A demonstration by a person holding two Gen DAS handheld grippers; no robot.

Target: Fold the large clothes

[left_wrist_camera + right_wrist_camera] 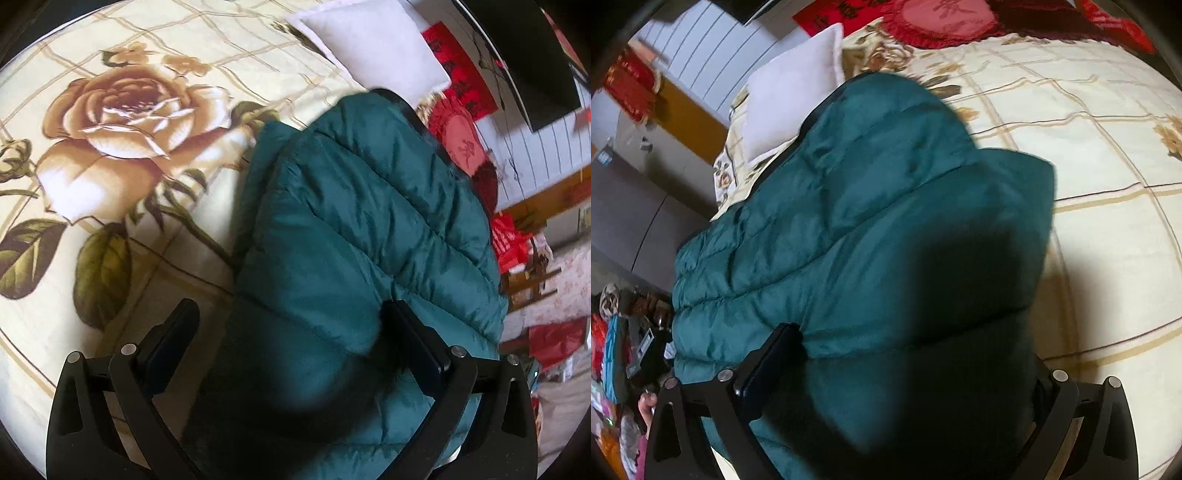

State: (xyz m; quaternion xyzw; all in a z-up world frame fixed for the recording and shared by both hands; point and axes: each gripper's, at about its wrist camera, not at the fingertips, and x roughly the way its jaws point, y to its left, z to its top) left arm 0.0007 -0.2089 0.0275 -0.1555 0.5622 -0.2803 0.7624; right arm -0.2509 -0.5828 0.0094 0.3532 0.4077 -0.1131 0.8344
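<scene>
A teal quilted puffer jacket (369, 203) lies folded over on a cream blanket with a large rose print (207, 55). My left gripper (293, 325) hovers over the jacket's near end, open wide. Its left finger (181, 332) stands over bare blanket, clear of the fabric, and its right finger (406, 332) is over the jacket. In the right wrist view the same jacket (849, 184) bulges up between the fingers of my right gripper (908, 354), which is also open wide. Its left finger (775, 354) lies against the fabric, while the jacket hides the right fingertip. The near fabric is in deep shadow.
A white pillow (376, 48) (794, 96) lies at the bed's head beyond the jacket, with red cushions (458, 140) (942, 18) beside it. The blanket (1108, 221) spreads wide to the right. A hand (646, 406) and a pile of clothes show at the lower left.
</scene>
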